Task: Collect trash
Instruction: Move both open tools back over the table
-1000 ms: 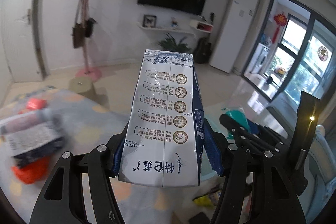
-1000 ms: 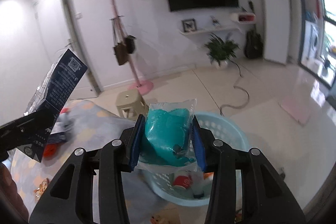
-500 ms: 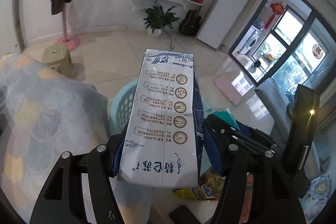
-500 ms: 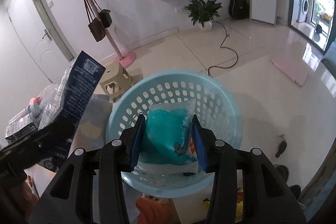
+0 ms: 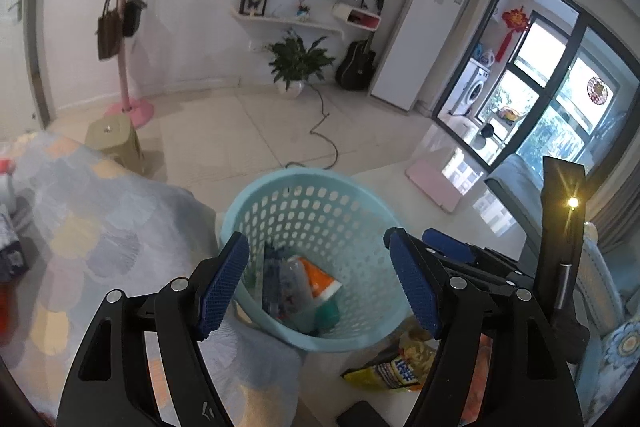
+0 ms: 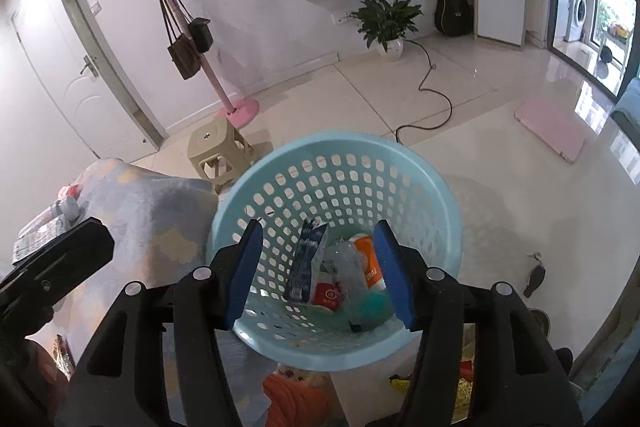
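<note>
A light blue perforated basket (image 5: 304, 195) (image 6: 336, 163) stands on the floor beside the table. Inside it lie the blue and white milk carton (image 6: 306, 261), a teal pouch (image 6: 370, 305), an orange and white packet (image 6: 368, 259) and other trash. My left gripper (image 5: 320, 287) is open and empty above the basket. My right gripper (image 6: 320, 271) is open and empty above the basket; it also shows in the left wrist view (image 5: 460, 251).
A table with a pastel patterned cloth (image 5: 92, 211) (image 6: 152, 207) lies left of the basket, with bottles and packets at its far left (image 6: 60, 215). A yellow snack bag (image 5: 388, 371) lies on the floor by the basket. A beige stool (image 6: 218, 151) stands behind.
Both grippers have opened over the basket. The milk carton has dropped from the left one and the teal pouch from the right one; both now lie in the basket.
</note>
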`<state>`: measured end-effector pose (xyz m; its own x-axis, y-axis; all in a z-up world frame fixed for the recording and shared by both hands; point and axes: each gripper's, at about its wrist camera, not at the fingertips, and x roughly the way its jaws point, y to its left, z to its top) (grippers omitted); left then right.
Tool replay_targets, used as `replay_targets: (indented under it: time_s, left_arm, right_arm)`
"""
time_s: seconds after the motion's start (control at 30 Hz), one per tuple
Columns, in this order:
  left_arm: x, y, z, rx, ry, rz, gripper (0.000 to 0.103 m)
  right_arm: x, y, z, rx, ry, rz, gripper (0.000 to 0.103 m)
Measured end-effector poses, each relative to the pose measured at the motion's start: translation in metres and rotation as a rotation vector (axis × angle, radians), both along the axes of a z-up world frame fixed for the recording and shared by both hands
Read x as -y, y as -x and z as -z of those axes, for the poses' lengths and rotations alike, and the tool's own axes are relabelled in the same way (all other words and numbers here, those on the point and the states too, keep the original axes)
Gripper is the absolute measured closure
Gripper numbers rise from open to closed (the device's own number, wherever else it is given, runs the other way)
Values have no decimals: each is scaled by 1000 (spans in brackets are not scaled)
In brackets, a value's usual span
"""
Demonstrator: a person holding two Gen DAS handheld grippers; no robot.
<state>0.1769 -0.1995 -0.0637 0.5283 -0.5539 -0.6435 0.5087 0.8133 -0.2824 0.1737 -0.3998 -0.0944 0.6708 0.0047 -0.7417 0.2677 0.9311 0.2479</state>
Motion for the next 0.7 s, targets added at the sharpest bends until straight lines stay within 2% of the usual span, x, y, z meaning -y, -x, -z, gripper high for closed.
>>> replay_targets:
  time_s: [0.13,0.4,0.53,0.7]
  left_arm:
    - [-9,19,-20,77,-11,-10,33]
    - [-63,51,-63,175,53,-88,33]
    - [-101,70,-81,218,71,-178,33]
    - [-165,98,-86,230,135,-340,33]
  right_arm:
    - [-14,7,-16,44,26,-29,49]
    - [-62,24,-51,126,39,-136,49]
    - [-100,37,-63,166,46,-232,49]
    - [-165,51,-50,161,12,-403,49]
